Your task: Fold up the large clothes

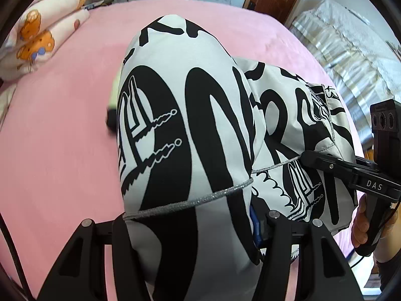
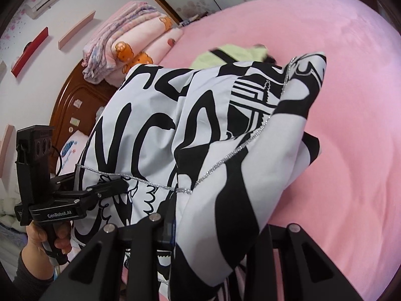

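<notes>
Black-and-white printed garment (image 1: 180, 115) hangs in air above pink bed (image 1: 57, 155), bunched, no neat fold visible. Left gripper (image 1: 190, 238) jaws partly open, clamped on thick wad of cloth. Right gripper (image 2: 213, 245) jaws narrower, gripping silver-trimmed edge (image 2: 240, 148). Judgement: early stage; garment needs laying flat, then folding. Yellow-green garment (image 2: 225, 55) lies on bed behind.
</notes>
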`<state>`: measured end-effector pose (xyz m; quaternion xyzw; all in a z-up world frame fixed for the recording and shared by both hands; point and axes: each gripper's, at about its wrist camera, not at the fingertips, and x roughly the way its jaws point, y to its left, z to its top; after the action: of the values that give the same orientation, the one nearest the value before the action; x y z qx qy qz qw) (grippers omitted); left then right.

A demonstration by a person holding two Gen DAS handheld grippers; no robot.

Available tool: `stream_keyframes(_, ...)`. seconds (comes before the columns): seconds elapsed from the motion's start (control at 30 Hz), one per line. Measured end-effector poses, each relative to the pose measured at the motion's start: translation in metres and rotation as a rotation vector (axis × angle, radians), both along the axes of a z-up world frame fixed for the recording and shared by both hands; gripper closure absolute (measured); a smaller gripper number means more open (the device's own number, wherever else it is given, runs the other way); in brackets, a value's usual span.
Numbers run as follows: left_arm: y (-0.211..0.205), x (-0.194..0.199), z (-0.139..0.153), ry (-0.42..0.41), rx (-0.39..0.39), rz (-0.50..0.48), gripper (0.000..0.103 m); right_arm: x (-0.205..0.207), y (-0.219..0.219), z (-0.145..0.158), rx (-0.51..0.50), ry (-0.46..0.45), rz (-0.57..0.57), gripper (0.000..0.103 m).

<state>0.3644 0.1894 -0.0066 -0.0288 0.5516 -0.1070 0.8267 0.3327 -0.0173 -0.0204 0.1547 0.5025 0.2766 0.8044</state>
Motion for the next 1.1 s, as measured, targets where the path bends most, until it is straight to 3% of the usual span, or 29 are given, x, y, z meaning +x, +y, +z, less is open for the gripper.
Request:
stream_keyframes(0.33, 0.040, 0.167, 0.006, -0.101, 0.020, -0.023, 0.046, 0.143, 0.021, 0.015, 0.049, -0.133, -0.087, 0.075)
stream_keyframes(0.53, 0.059, 0.246, -0.038, -0.059, 0.054, -0.048, 0.044, 0.207, 0.030, -0.027, 0.122, -0.091, -0.154, 0.075)
stream_keyframes(0.67, 0.077, 0.270, -0.095, 0.015, 0.103, -0.030, 0.034, 0.234, 0.037, -0.082, 0.123, -0.012, -0.164, 0.074)
stream_keyframes(0.77, 0.093, 0.276, -0.125, -0.005, 0.108, 0.019, 0.013, 0.237, 0.037, -0.114, 0.092, -0.025, -0.166, 0.062)
stream_keyframes(0.8, 0.099, 0.275, -0.128, -0.024, 0.119, 0.029, 0.003, 0.238, 0.038, -0.120, 0.055, -0.028, -0.162, 0.054)
stream_keyframes(0.83, 0.105, 0.273, -0.130, -0.033, 0.116, 0.035, 0.000, 0.240, 0.038, -0.123, 0.043, -0.026, -0.153, 0.046)
stream_keyframes(0.93, 0.115, 0.262, -0.122, -0.075, 0.082, 0.039, 0.000, 0.241, 0.038, -0.119, 0.039, -0.019, -0.114, 0.043)
stream_keyframes(1.1, 0.121, 0.242, -0.094, -0.142, 0.174, 0.064, 0.000, 0.229, 0.030, -0.089, -0.081, -0.017, -0.088, 0.042)
